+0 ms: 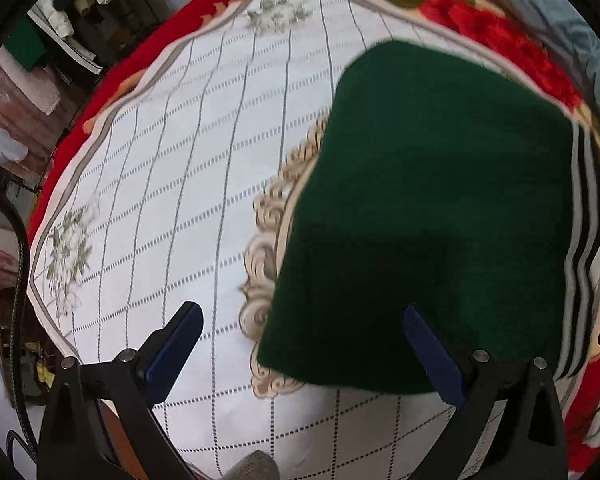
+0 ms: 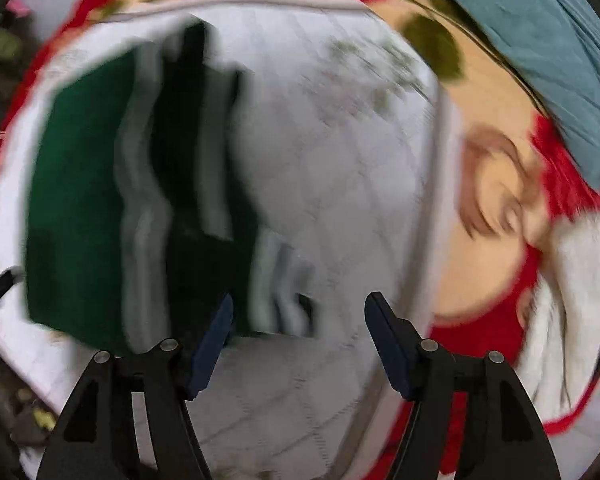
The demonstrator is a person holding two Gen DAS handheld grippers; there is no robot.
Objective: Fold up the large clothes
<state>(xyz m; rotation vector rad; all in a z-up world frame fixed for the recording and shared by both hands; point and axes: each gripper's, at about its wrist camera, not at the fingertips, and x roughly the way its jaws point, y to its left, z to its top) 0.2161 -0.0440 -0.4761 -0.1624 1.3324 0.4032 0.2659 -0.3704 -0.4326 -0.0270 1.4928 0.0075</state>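
light: soft, even, diffuse, no glare | shadows: faint, only a darker fold across the green garment [image 1: 432, 216] | left wrist view: mostly sharp, slight smear at the right edge | right wrist view: heavy motion blur, quilt [image 2: 340, 184] grid smeared | distortion: strong fisheye bending, black vignette in all 4 corners
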